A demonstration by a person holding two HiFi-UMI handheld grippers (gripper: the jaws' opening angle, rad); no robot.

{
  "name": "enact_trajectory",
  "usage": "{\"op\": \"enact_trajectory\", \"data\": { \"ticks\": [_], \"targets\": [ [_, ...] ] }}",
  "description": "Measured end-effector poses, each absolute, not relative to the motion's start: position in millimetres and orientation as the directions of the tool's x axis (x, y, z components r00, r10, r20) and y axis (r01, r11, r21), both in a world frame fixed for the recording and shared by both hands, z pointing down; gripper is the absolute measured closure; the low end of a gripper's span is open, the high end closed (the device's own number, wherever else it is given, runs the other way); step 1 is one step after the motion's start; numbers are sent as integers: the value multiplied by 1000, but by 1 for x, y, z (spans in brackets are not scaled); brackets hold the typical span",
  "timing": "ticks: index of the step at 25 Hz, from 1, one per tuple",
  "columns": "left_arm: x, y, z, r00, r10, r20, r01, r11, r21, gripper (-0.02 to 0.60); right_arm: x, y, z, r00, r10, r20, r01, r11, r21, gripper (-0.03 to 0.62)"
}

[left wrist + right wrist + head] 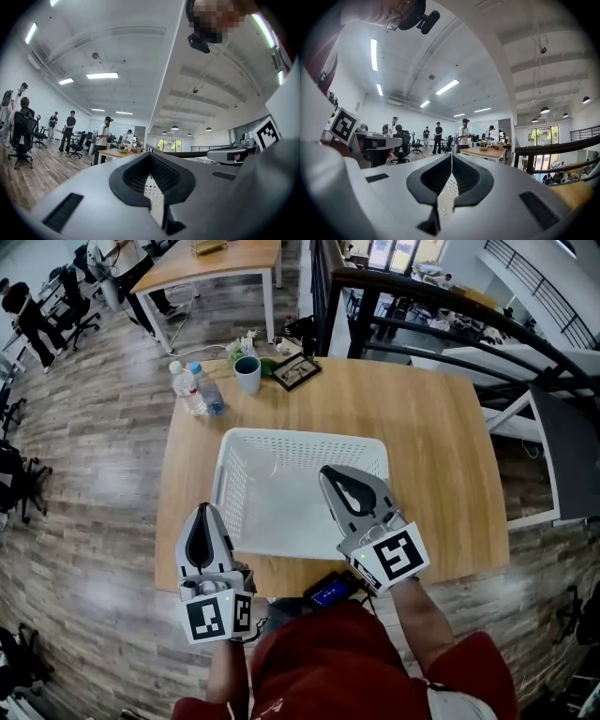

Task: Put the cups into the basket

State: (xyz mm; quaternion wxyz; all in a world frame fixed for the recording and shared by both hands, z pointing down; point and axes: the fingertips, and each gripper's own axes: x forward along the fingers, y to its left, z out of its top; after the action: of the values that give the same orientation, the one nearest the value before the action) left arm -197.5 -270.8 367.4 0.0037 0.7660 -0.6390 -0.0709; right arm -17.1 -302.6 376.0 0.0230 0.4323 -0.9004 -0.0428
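A single dark teal cup (247,373) stands upright at the table's far left. The white perforated basket (246,451) sits in the middle of the table with nothing in it. My right gripper (328,471) hangs over the basket's near right part, shut and holding nothing. At the basket's near left corner my left gripper (204,508) is also shut and holds nothing. Both gripper views point up into the room. The left gripper (149,154) and the right gripper (451,154) show their jaws meeting at the tips, with basket mesh (446,192) glimpsed through the gap.
Two water bottles (197,388) stand left of the cup. A framed picture (296,371) and a small plant (251,343) lie behind it. A dark railing (441,310) runs past the table's far right. A small device (330,592) lies at the near edge.
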Motion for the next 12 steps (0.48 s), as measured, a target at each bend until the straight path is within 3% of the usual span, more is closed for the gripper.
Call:
{"op": "enact_trajectory", "data": {
  "ticks": [12],
  "targets": [
    [-196, -270, 366, 182, -979, -92, -977, -190, 99, 581, -18, -304, 377, -614, -789, 28, -784, 614, 91, 582]
  ]
}}
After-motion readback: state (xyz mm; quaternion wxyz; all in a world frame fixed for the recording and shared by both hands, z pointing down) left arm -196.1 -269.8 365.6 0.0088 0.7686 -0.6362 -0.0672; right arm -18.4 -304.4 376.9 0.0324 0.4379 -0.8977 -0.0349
